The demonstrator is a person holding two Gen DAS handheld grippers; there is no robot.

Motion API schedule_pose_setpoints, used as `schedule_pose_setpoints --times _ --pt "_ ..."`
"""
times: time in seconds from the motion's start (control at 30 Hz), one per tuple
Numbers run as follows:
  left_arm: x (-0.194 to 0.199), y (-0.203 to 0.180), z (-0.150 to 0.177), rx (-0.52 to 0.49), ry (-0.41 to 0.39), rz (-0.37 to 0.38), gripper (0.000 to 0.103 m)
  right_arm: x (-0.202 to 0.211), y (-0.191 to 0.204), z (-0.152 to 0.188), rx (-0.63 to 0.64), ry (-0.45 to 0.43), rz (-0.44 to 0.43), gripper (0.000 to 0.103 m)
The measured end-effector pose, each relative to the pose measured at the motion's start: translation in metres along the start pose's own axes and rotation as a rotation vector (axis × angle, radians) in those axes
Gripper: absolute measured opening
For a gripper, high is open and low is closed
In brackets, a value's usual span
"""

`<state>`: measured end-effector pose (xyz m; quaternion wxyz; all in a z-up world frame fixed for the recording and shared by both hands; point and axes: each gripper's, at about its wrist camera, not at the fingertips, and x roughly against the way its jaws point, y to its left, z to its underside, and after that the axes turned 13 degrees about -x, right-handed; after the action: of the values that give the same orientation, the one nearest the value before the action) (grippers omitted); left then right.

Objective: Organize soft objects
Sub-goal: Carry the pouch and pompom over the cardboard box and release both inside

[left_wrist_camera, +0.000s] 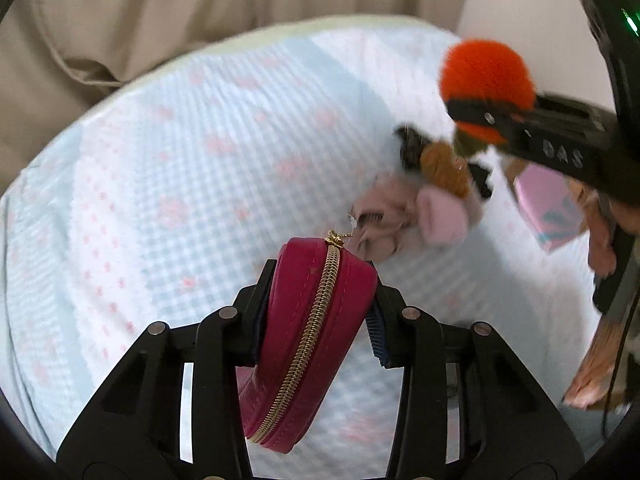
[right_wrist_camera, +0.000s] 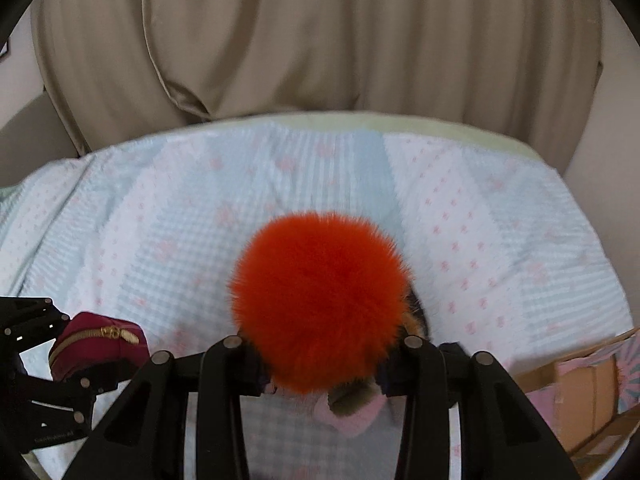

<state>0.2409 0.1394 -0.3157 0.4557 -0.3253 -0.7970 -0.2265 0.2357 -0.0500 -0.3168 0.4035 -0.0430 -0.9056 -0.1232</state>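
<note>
My left gripper is shut on a magenta zip pouch with a gold zipper and holds it above the bed. The pouch and left gripper also show low left in the right wrist view. My right gripper is shut on a fluffy orange-red pompom, with brown and pink fluffy pieces hanging under it. In the left wrist view the pompom sits at the upper right in the right gripper. A small pile of soft items, pink, brown and black, hangs or lies below it.
A light blue and white quilted bedspread with pink dots covers the bed. Beige curtains hang behind its far edge. A cardboard box with pink and teal print stands at the right, also in the left wrist view.
</note>
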Motion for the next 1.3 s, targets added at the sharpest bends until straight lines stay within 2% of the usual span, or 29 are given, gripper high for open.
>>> schedule_pose_setpoints --times 0.2,0.33,0.47,0.6,0.77,0.87,0.97,1.17,1.3 --pt "0.071 -0.019 -0.037 0.109 -0.064 -0.054 0.036 0.079 -0.012 -0.027 -0.015 -0.060 -0.027 0.036" --pt "0.107 -0.045 -0.067 0.160 -0.114 -0.088 0.036 0.132 -0.037 -0.042 -0.023 -0.088 -0.034 0.036" --pt "0.135 -0.077 -0.098 0.203 -0.149 -0.099 0.036 0.181 -0.078 -0.054 -0.020 -0.105 -0.026 0.036" --pt "0.143 -0.121 -0.135 0.242 -0.173 -0.091 0.036 0.214 -0.125 -0.061 -0.017 -0.113 -0.012 0.036" --pt "0.135 -0.186 -0.182 0.273 -0.201 -0.068 0.036 0.239 -0.205 -0.066 -0.035 -0.109 0.013 0.036" --pt "0.119 -0.226 -0.207 0.271 -0.199 -0.050 0.036 0.242 -0.246 -0.067 -0.048 -0.097 0.035 0.036" --pt "0.094 -0.265 -0.231 0.285 -0.181 0.000 0.036 0.242 -0.287 -0.068 -0.058 -0.069 0.064 0.036" --pt "0.037 -0.323 -0.258 0.279 -0.110 0.059 0.036 0.220 -0.350 -0.060 -0.098 0.008 0.111 0.036" --pt "-0.010 -0.353 -0.266 0.261 -0.027 0.074 0.036 0.194 -0.378 -0.046 -0.136 0.069 0.138 0.036"
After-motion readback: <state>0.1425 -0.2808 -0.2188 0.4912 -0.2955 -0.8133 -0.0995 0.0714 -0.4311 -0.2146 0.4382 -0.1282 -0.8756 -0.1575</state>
